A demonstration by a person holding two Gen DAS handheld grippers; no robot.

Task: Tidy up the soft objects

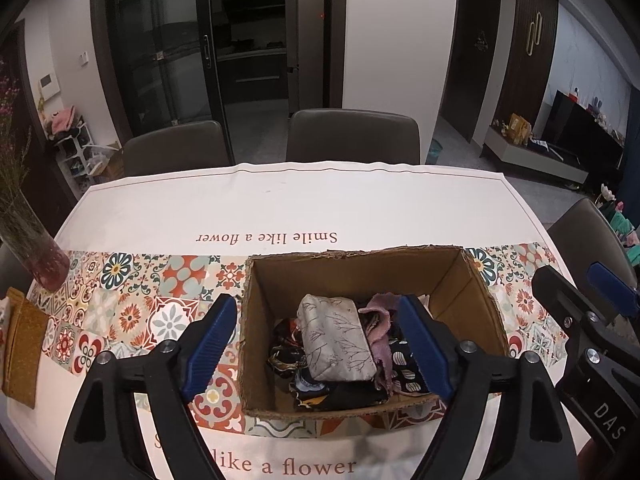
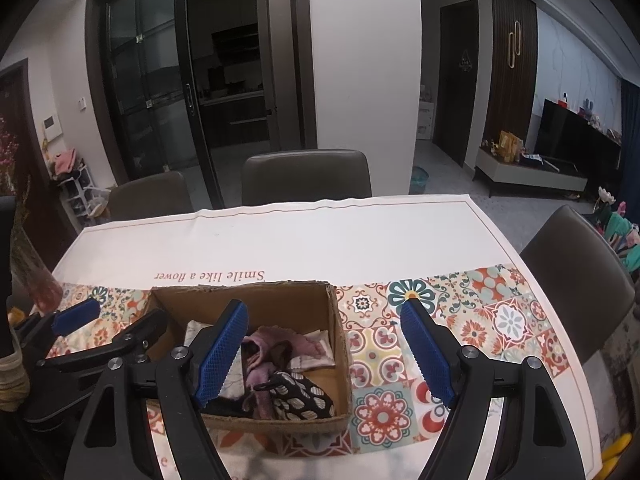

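An open cardboard box (image 1: 260, 320) sits on the patterned tablecloth and holds several soft items. On top lies a pale grey pouch (image 1: 338, 338) with a branch print, beside a pink cloth (image 1: 380, 320) and a black leaf-print pouch (image 1: 404, 368). My left gripper (image 1: 316, 304) hovers over the box, open, its blue pads wide of the grey pouch and not touching it. My right gripper (image 2: 323, 306) is open and holds nothing, over the box's right wall (image 2: 340, 344) and the tablecloth. The pink cloth (image 2: 272, 344) and leaf-print pouch (image 2: 300, 398) also show in the right wrist view.
A mustard-yellow pouch (image 1: 22, 344) lies at the table's left edge near a glass vase (image 1: 36, 248) with flower stems. Grey chairs (image 1: 352, 136) stand along the far side, and another chair (image 2: 576, 280) at the right. Something yellow (image 2: 618, 446) lies at the near right corner.
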